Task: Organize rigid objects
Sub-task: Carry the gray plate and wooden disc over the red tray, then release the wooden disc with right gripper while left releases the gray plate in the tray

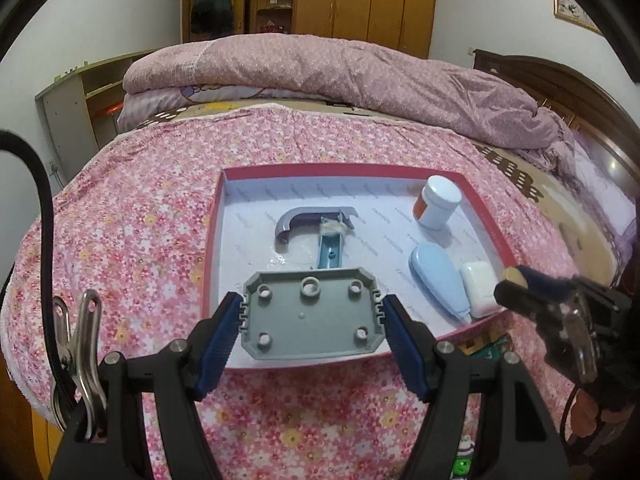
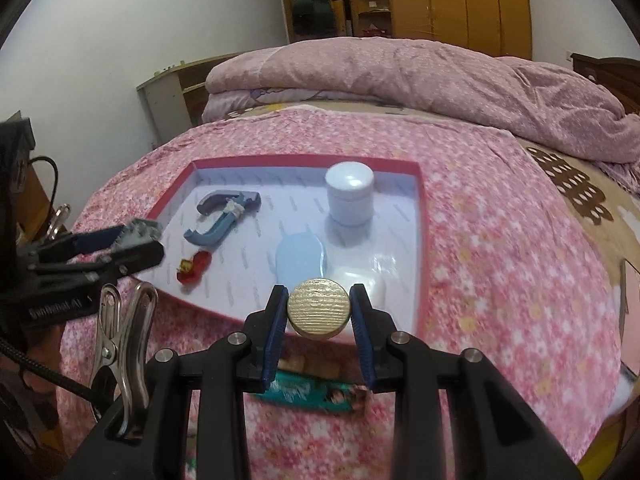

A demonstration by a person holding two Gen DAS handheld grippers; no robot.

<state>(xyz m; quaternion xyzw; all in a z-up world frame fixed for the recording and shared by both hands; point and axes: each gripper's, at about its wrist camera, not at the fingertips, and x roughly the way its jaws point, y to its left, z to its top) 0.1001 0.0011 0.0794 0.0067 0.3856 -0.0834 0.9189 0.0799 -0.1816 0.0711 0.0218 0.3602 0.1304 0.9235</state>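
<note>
The left gripper [image 1: 314, 322] is pinching a grey plate [image 1: 311, 316] between its blue pads by the two short sides, and is holding it over the near edge of the red box [image 1: 214, 236]. The right gripper [image 2: 319, 314] is pinching a round gold disc [image 2: 319, 307] and is holding it over the near right part of the same box.

To do this step well, I think each piece should be going down to a bare part of the white floor before the jaws are spreading. For the plate, the free floor is at 12 o'clock from it, just before the blue clamp [image 1: 316, 230]. It should be lowered flat, so it is not hitting the clamp. The disc has little room: the blue oval case [image 2: 300, 258] and a white block [image 2: 362, 278] are lying just behind it, and the jar [image 2: 350, 196] is standing further at 12 o'clock.

The right view is showing a small red thing [image 2: 194, 266] on the box floor at 7 o'clock from the clamp; in the left view the plate is hiding it. The left view is showing an orange label on the jar [image 1: 438, 202], which the right view is not showing.
</note>
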